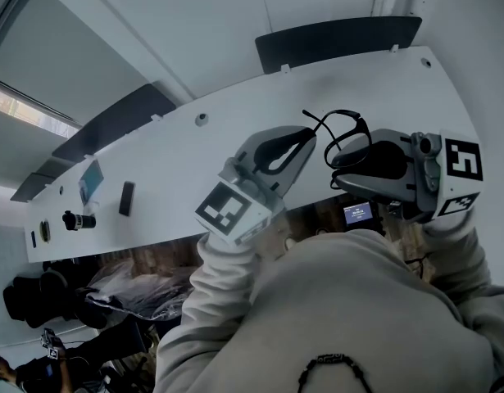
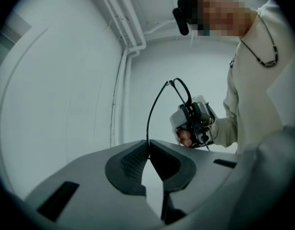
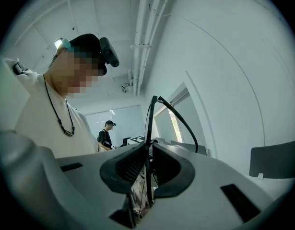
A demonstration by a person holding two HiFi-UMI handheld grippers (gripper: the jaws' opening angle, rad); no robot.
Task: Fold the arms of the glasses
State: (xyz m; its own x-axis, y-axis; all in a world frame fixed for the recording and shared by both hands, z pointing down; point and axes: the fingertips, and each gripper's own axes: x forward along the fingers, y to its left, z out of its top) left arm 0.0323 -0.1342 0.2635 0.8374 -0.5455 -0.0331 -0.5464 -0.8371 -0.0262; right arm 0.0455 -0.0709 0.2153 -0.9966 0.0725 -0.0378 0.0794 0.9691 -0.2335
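While the person holds both tools up over the white table (image 1: pixel 153 170), the glasses (image 3: pixel 150 121) sit in the air between them, in the upper middle of the head view and clear of the tabletop. The left gripper (image 1: pixel 305 137) has its jaws pressed together on the thin end of one arm of the glasses. In the left gripper view that black arm rises from the pinched pads at lower centre and curves up and to the right, to the front of the frame. The right gripper (image 1: pixel 337 162) is clamped on the front of the frame: in the right gripper view the dark rim stands nearly upright between the ribbed pads at centre. The second arm (image 3: pixel 185 123) bows out from the rim's top toward the right, unfolded. Both tools point roughly toward each other, their marker cubes facing the head camera at lower centre and at the right edge. On the table, at the left of the head view, lie a small black object (image 1: pixel 127 197) and a pale blue card (image 1: pixel 90 180), well apart from the glasses. A second person (image 3: pixel 106 137) in a dark cap stands far back in the right gripper view.
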